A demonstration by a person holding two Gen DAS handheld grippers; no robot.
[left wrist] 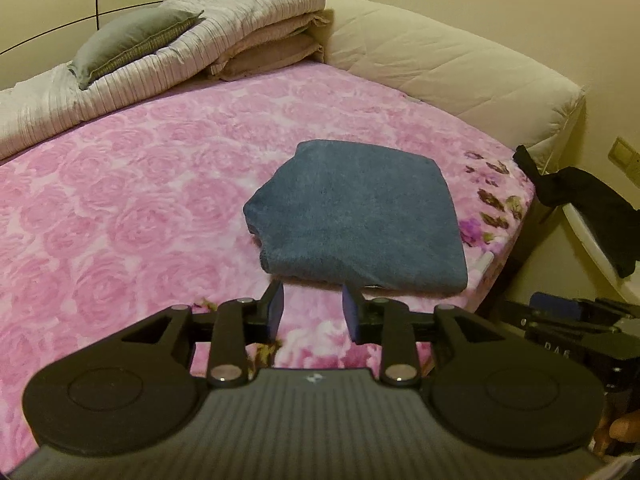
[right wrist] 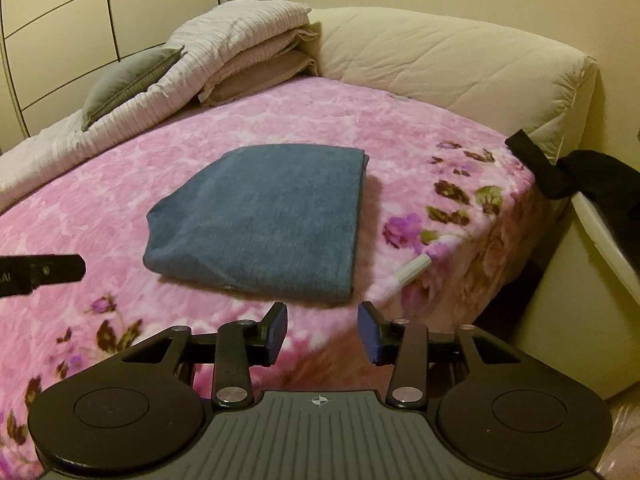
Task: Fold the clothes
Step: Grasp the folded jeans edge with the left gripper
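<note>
A folded blue cloth [left wrist: 356, 216] lies flat on the pink flowered bedspread [left wrist: 132, 208], close to the bed's near right corner. In the left wrist view my left gripper [left wrist: 313, 308] hangs just short of the cloth's near edge, open, with nothing between its blue pads. The right wrist view shows the same blue cloth [right wrist: 264, 220] on the bedspread [right wrist: 100, 184]. My right gripper [right wrist: 322, 330] is open and empty a little before the cloth's near right corner. The left gripper's black tip [right wrist: 44, 272] pokes in at the left edge there.
Folded pale quilts [left wrist: 224, 28] and a grey cushion [left wrist: 132, 44] are stacked at the bed's far side, beside a cream padded headboard [left wrist: 452, 64]. A white pen-like stick [right wrist: 408, 274] lies near the bed's right edge. Dark clothing [right wrist: 588, 176] hangs over a white rail to the right.
</note>
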